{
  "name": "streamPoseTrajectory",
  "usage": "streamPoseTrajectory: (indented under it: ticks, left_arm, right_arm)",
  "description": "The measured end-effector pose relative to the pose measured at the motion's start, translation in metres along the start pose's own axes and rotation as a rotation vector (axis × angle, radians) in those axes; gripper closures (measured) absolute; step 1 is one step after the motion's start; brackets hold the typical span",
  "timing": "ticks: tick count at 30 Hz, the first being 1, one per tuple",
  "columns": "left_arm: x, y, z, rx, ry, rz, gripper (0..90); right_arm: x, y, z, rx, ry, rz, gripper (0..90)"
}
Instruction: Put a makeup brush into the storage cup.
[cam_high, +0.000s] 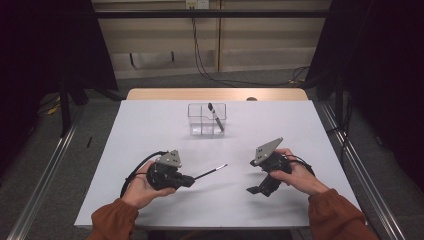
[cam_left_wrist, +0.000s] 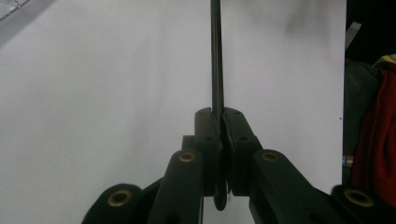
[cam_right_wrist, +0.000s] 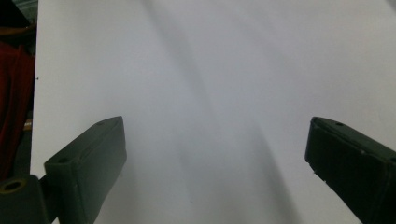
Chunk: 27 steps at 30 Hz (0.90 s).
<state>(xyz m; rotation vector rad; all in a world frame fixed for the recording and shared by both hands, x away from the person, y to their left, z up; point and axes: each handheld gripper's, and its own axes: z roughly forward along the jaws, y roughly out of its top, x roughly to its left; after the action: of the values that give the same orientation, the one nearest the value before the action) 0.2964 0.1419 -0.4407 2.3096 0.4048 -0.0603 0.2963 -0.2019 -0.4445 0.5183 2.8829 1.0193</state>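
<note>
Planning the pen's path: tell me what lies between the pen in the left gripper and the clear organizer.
Nothing: in the high view, bare white table separates the pen, clamped in the left gripper, from the clear organizer.

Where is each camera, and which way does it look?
High view: sits above the person's side, looks forward and down on the table and clear box; both hands and sleeves show, plus the left gripper and right gripper.
Left gripper view: rides the left gripper, looks along its jaws, shut on a pen, over the table.
Right gripper view: rides the right gripper, looks between its open jaws at the bare table.
Shared: the high view and left gripper view both show the held pen.
</note>
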Motion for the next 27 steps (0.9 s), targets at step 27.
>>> streamPoseTrajectory:
  ticks: [27]
  left_arm:
    - [-0.002,-0.016,-0.003,-0.253,0.004,-0.045,85.4]
  right_arm:
    - [0.01,-0.018,-0.005,-0.281,-0.065,0.126,3.3]
